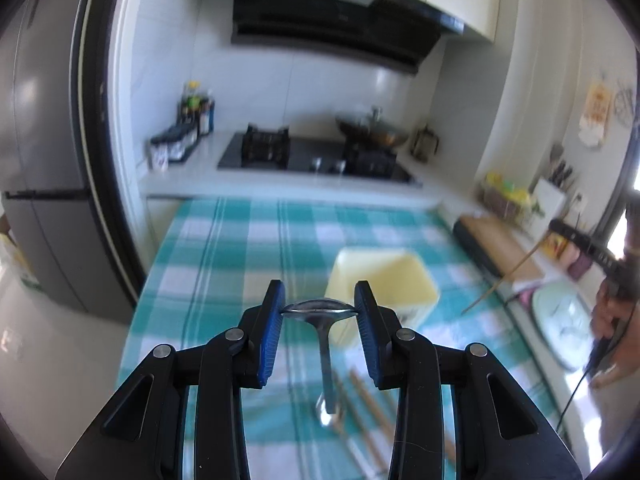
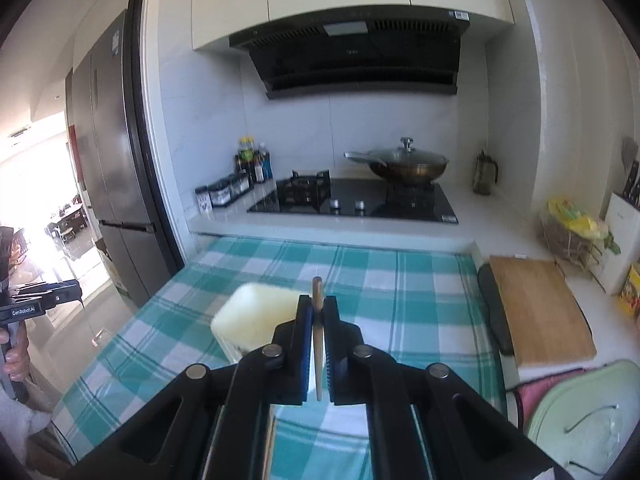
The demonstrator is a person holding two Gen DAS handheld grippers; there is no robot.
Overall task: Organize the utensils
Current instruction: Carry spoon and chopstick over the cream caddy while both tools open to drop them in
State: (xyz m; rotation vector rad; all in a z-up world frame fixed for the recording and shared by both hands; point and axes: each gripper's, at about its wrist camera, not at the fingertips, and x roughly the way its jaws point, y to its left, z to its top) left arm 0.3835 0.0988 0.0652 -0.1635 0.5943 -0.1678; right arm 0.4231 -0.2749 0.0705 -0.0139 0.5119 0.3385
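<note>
Above the checked-cloth counter [image 2: 400, 280], the left gripper [image 1: 319, 307] is part-closed across the bowl of a shiny steel spoon [image 1: 325, 344]: stiff, slick, likely to pivot. The right gripper [image 2: 317, 322] is clamped on a light wooden chopstick [image 2: 317, 332] near its end, beside the pale yellow plastic holder [image 2: 256, 316].

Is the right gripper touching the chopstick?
Touching. In the right wrist view, the right gripper is shut on the chopstick: both blue pads press against its sides, with no gap visible.
</note>
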